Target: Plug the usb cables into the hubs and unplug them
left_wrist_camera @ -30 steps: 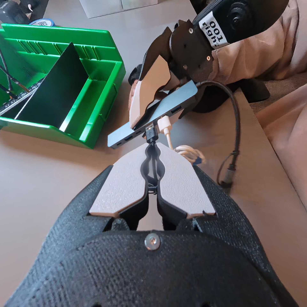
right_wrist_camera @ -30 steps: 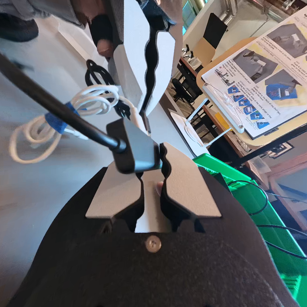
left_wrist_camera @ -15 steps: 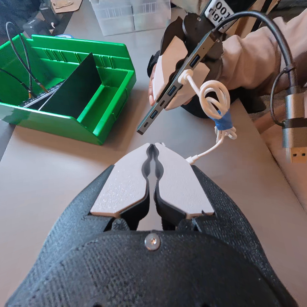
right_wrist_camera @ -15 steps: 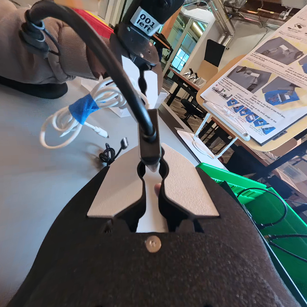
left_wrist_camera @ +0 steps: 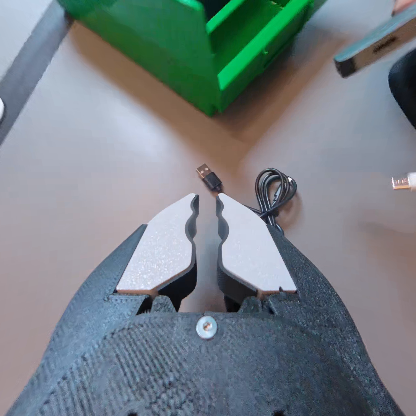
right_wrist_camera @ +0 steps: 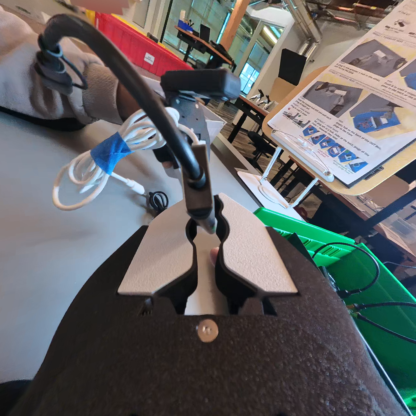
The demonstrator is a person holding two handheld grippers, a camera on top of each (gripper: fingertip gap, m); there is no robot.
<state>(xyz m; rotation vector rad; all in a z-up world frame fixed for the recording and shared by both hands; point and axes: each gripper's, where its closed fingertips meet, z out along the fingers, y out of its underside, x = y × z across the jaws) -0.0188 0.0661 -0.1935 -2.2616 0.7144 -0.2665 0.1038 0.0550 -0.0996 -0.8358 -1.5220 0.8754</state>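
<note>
My left gripper (left_wrist_camera: 207,199) is open and empty, low over the table. Just past its fingertips lies the black USB cable, its plug (left_wrist_camera: 208,177) free and its coil (left_wrist_camera: 275,189) to the right. My right gripper (right_wrist_camera: 200,199) is shut on the grey hub (right_wrist_camera: 199,180) and holds it on edge above the table. One hub end shows blurred at the top right of the left wrist view (left_wrist_camera: 371,47). A white cable bundle with blue tape (right_wrist_camera: 108,153) hangs from the hub; its free plug (left_wrist_camera: 403,183) dangles at the right. The hub's thick black lead (right_wrist_camera: 126,67) arcs up to the left.
A green bin (left_wrist_camera: 180,56) stands beyond the black cable; in the right wrist view (right_wrist_camera: 337,258) it holds thin black wires. A sheet of pictures on a white stand (right_wrist_camera: 337,126) stands beyond the table's edge. A person's sleeve (right_wrist_camera: 45,90) rests at the left. Spacing between my two grippers at the tips: around 15 centimeters.
The black plug, gripped in the hub a second ago, is out and lies on the table. My left gripper has dropped low and opened. The right gripper lifted and tilted the hub.
</note>
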